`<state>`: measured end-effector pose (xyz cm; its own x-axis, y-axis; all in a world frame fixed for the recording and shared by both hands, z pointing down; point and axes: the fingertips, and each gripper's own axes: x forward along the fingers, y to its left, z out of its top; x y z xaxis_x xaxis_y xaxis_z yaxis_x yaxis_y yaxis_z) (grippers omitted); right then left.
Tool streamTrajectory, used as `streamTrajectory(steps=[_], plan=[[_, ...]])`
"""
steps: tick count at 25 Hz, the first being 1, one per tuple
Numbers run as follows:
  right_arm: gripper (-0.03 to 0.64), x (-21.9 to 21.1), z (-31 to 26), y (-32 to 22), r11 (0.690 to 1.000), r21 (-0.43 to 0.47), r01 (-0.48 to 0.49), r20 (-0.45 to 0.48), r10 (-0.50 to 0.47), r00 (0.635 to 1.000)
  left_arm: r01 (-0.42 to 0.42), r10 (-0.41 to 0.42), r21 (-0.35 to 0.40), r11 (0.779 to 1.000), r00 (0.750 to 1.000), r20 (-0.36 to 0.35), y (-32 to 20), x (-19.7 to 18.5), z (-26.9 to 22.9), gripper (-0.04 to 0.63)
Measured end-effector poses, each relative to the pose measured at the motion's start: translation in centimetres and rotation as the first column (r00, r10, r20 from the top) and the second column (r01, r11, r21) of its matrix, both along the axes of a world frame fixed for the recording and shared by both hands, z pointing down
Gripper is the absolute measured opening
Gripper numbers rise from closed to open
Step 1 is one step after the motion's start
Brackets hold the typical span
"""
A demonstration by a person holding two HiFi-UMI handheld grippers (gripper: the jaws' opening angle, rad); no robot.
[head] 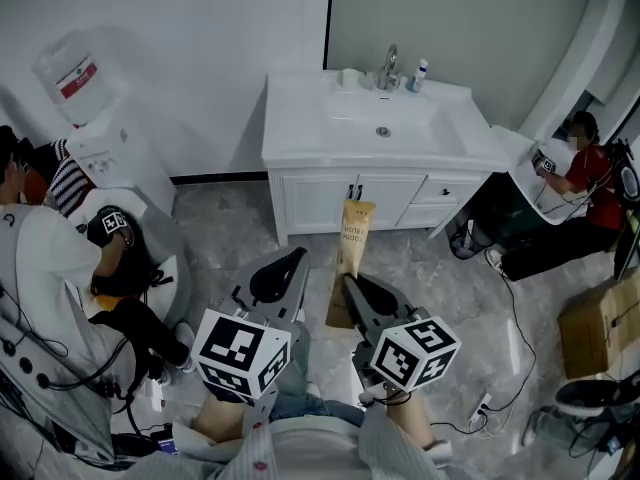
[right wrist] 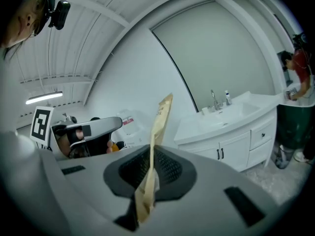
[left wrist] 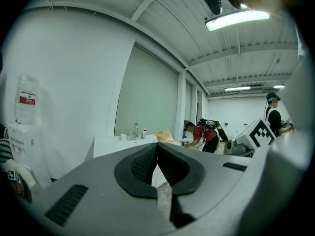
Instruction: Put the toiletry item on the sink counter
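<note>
A flat tan toothbrush pack (head: 353, 243) stands upright in front of me, with my right gripper (head: 348, 281) shut on its lower part. In the right gripper view the pack (right wrist: 160, 116) rises edge-on from between the closed pads (right wrist: 167, 167). My left gripper (head: 298, 256) is beside it on the left, shut with nothing in it; its black pads (left wrist: 142, 163) meet at the tip. The white sink counter (head: 295, 118) lies ahead across the floor, with a faucet (head: 388, 68) behind its basin. Both grippers point toward it, well short of it.
A cup (head: 350, 78) and a small bottle (head: 420, 73) stand by the faucet. A water dispenser (head: 85, 98) and a seated person (head: 55, 253) are at the left. A person in red (head: 588, 173) crouches at the right, near a cardboard box (head: 600, 323) and floor cables (head: 510, 368).
</note>
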<state>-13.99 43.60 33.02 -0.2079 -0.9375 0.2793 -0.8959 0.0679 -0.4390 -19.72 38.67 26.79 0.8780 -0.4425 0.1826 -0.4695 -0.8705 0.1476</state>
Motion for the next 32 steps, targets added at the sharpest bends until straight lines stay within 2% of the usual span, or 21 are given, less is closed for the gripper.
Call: streamTrajectory(steps=[8,14,24,32], plan=[[0.031,4.3,1.3,-9.5,1.000,-0.030,0.006,0.010,-0.006,1.000,-0.009,0.009,-0.002,1.000,1.000,-0.002,-10.0,4.9,0.2,0.017],[0.031,6.4,2.4,-16.7,0.999,-0.052,0.007,0.005,-0.007,1.000,-0.007,0.007,-0.005,1.000,1.000,-0.002,-17.7,7.0,1.0,0.016],[0.031,8.3,4.1,-25.4,0.997,-0.071,-0.030,-0.002,0.030,1.000,0.001,0.000,0.004,1.000,1.000,-0.021,-27.4,7.4,1.7,0.017],[0.031,9.3,4.9,-28.1,0.993,-0.093,-0.074,-0.009,0.073,0.997,0.000,-0.001,-0.023,1.000,1.000,-0.021,-30.7,6.8,3.3,0.017]])
